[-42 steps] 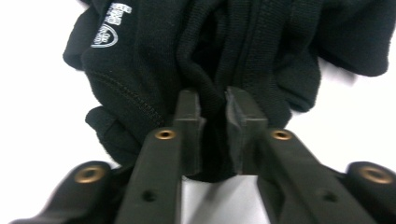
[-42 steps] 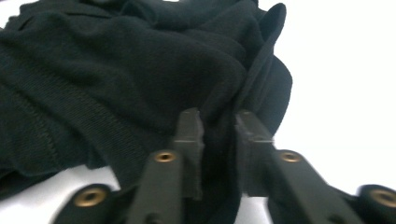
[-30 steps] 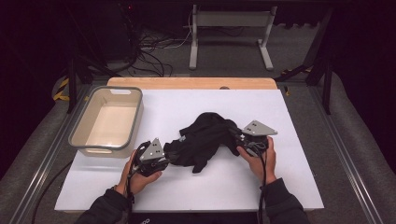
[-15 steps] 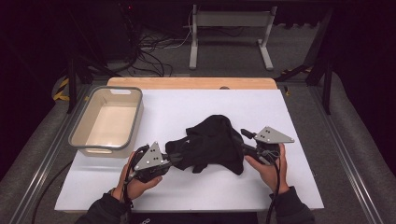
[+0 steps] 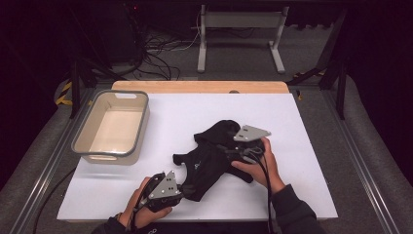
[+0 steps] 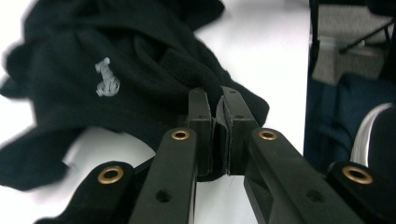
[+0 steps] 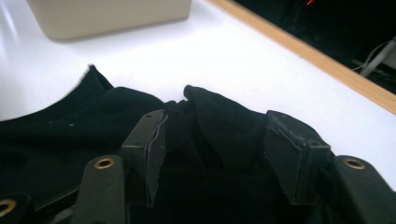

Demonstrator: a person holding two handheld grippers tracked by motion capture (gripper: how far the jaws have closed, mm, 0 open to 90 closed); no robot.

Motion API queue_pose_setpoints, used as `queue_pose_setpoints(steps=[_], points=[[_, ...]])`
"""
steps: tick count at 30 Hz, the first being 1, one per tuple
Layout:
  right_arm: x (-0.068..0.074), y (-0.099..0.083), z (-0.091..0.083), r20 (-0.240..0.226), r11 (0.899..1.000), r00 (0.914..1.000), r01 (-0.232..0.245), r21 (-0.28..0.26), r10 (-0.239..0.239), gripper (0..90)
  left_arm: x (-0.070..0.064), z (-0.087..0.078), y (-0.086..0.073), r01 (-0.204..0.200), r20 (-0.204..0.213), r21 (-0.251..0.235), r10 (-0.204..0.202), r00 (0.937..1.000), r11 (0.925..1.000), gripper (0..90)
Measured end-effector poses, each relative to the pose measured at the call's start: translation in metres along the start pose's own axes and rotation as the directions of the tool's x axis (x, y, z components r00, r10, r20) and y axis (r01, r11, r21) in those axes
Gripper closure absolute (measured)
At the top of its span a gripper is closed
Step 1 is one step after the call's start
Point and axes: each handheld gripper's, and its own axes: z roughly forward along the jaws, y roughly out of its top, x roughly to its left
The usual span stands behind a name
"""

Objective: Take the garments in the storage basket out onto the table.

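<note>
Here my left gripper (image 6: 215,100) is pinching the black garment's (image 5: 214,153) near edge; my right gripper (image 7: 219,140), spread, is straddling a fold, beside the beige tub (image 5: 113,126), on the white table (image 5: 292,126).

garment (image 5: 210,155): plain black, with a small grey printed mark (image 6: 107,83) showing to the upper left of the left gripper (image 6: 215,102)
left gripper: black jaws with brass-coloured rivets, grey plate on top
right gripper (image 7: 219,135): black jaws, grey pads, brass-coloured rivets
table (image 5: 195,112): white top beyond both grippers, light wood far edge
bin (image 5: 111,127): beige inside, grey rim, ahead of the left gripper
sleeves: dark
</note>
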Motion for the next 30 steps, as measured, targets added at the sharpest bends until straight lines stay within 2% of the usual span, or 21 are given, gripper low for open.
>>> queue_pose_setpoints(steps=[1,4,6,7,8,9,10,12,14,15,16,18,20,22,23,25,26,27,28,29,30], points=[[0.000,0.000,0.000,0.000,1.000,1.0000,0.000,0.000,0.000,39.7,0.000,0.002,-0.002,0.010,0.006,0.001,-0.010,0.9999,1.0000,85.0],[-0.007,0.012,0.025,-0.045,0.995,0.9988,0.024,0.096,-0.019,39.8,0.001,0.006,-0.006,0.008,0.003,0.026,-0.008,1.0000,0.9996,85.0],[-0.013,0.017,0.044,-0.056,0.980,0.9979,0.042,0.192,-0.032,39.9,0.003,0.007,-0.008,0.009,-0.004,0.034,-0.009,1.0000,0.9994,85.0],[-0.021,0.016,0.063,-0.011,0.957,0.9993,0.038,0.287,-0.037,42.1,0.005,0.006,-0.009,0.020,-0.008,0.036,-0.019,0.9998,0.9992,85.1],[-0.024,0.014,0.068,-0.008,0.952,0.9995,0.032,0.306,-0.031,46.2,0.005,0.006,-0.009,0.020,-0.008,0.036,-0.019,0.9998,0.9992,85.1],[-0.024,0.014,0.068,-0.008,0.952,0.9995,0.032,0.306,-0.031,46.2,0.006,0.006,-0.010,0.027,-0.010,0.034,-0.027,0.9996,0.9991,85.1],[-0.028,0.012,0.073,-0.021,0.944,0.9997,0.020,0.328,-0.014,50.6,0.008,0.006,-0.012,0.032,-0.012,0.035,-0.032,0.9994,0.9989,85.1],[-0.031,0.006,0.081,-0.032,0.930,0.9995,0.013,0.367,-0.001,66.9,0.009,0.006,-0.013,0.034,-0.016,0.042,-0.034,0.9993,0.9985,85.1],[-0.031,0.005,0.078,-0.019,0.929,0.9997,0.018,0.371,-0.012,81.3,0.011,0.006,-0.013,0.034,-0.024,0.046,-0.033,0.9992,0.9983,85.0],[-0.031,0.005,0.078,-0.019,0.929,0.9997,0.018,0.371,-0.012,81.3,0.012,0.005,-0.013,0.030,-0.030,0.046,-0.029,0.9991,0.9985,85.0],[-0.032,0.005,0.074,-0.007,0.934,0.9998,0.018,0.358,-0.017,82.7,0.013,0.003,-0.012,0.031,-0.037,0.041,-0.030,0.9989,0.9987,85.1],[-0.035,0.006,0.063,0.044,0.950,0.9990,-0.017,0.312,0.003,83.7,0.017,-0.001,-0.011,0.043,-0.059,0.025,-0.041,0.9974,0.9988,85.0],[-0.041,0.007,0.044,0.110,0.968,0.9937,-0.047,0.247,0.020,84.1,0.021,-0.004,-0.008,0.051,-0.075,0.002,-0.051,0.9959,0.9987,84.9],[-0.046,0.008,0.029,0.168,0.978,0.9854,-0.060,0.201,0.026,84.2,0.027,-0.009,-0.002,0.061,-0.108,-0.018,-0.062,0.9922,0.9980,84.8],[-0.051,0.009,0.015,0.206,0.985,0.9775,-0.078,0.151,0.046,84.3,0.030,-0.011,0.002,0.061,-0.115,-0.028,-0.064,0.9914,0.9977,84.8],[-0.060,0.010,-0.008,0.272,0.990,0.9591,-0.107,0.088,0.080,84.3,0.037,-0.015,0.011,0.048,-0.146,-0.037,-0.053,0.9879,0.9982,84.8],[-0.069,0.011,-0.031,0.325,0.991,0.9390,-0.128,0.030,0.111,84.4,0.047,-0.021,0.026,0.033,-0.181,-0.052,-0.042,0.9826,0.9981,84.8],[-0.069,0.011,-0.031,0.325,0.991,0.9390,-0.128,0.030,0.111,84.4,0.047,-0.021,0.026,0.033,-0.181,-0.052,-0.042,0.9826,0.9981,84.8],[-0.078,0.010,-0.053,0.373,0.989,0.9173,-0.144,-0.015,0.139,84.4,0.054,-0.025,0.036,0.030,-0.197,-0.065,-0.043,0.9794,0.9974,84.8],[-0.078,0.010,-0.053,0.373,0.989,0.9173,-0.144,-0.015,0.139,84.4,0.060,-0.028,0.045,0.021,-0.213,-0.069,-0.035,0.9763,0.9974,84.8],[-0.082,0.009,-0.064,0.384,0.987,0.9097,-0.155,-0.037,0.158,84.5,0.067,-0.031,0.053,0.011,-0.237,-0.072,-0.027,0.9712,0.9973,84.8]])
